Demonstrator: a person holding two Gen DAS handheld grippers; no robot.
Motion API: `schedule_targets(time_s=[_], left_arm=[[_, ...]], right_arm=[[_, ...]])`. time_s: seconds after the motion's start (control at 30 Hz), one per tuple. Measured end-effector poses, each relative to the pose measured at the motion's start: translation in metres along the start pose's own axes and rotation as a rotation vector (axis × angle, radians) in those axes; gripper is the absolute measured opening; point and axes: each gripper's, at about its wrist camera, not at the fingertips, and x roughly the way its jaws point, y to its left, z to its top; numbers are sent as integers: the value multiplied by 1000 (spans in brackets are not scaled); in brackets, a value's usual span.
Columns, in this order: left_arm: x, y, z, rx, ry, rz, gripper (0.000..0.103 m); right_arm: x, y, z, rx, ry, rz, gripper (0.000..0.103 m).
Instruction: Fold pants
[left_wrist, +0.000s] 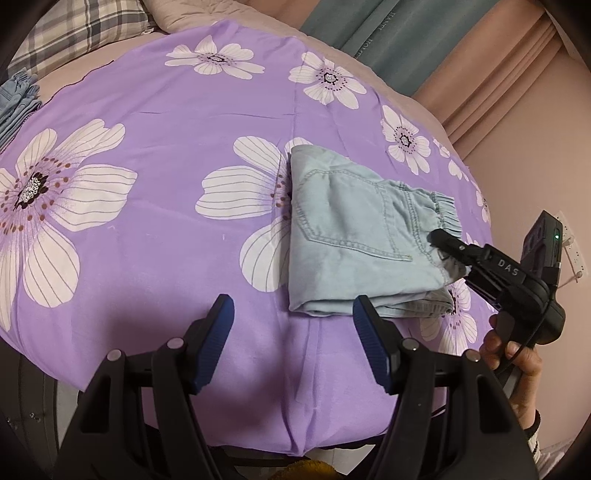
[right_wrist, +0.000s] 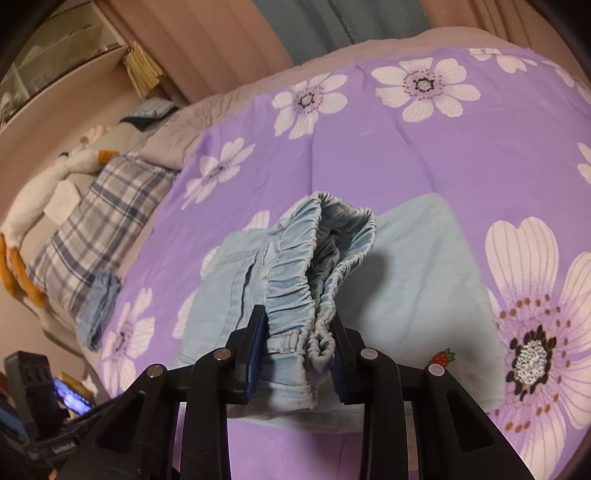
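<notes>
The pants (left_wrist: 362, 236) lie already folded into a compact bundle on the purple flowered bedspread (left_wrist: 166, 122), so the fold looks nearly finished. The right gripper (right_wrist: 297, 354) is clenched on the elastic waistband (right_wrist: 317, 266), lifting it off the bundle, perhaps for a last tuck. The left gripper (left_wrist: 293, 332) hovers just short of the pants, jaws released. Next: lay the waistband flat, release. No containers are visible.

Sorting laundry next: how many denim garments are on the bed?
2: the pants mid-bed, waistband pinched by the right gripper; a folded pair beside the plaid pillow. Others may be hidden.
</notes>
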Motion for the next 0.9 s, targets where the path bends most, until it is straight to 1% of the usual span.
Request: schedule_targets(time_s=[0.23, 0.3, 0.47, 0.6, 0.77, 0.9], left_arm=[[1, -1, -2, -1, 6, -2, 67], [2, 0, -1, -1, 9, -2, 67], [7, 0, -1, -1, 21, -5, 67], [12, -3, -1, -1, 36, -9, 67], [11, -5, -2, 23, 41, -6, 67], [11, -1, 0, 9, 38, -9, 67]], right_arm=[[-18, -17, 8, 45, -61, -16, 32], [-20, -24, 10, 62, -67, -23, 32], [-29, -42, 12, 104, -95, -65, 32], [-22, -57, 9, 148, -53, -60, 32], [-24, -70, 6, 195, -77, -72, 32], [-20, -75, 6, 203, -54, -72, 32]])
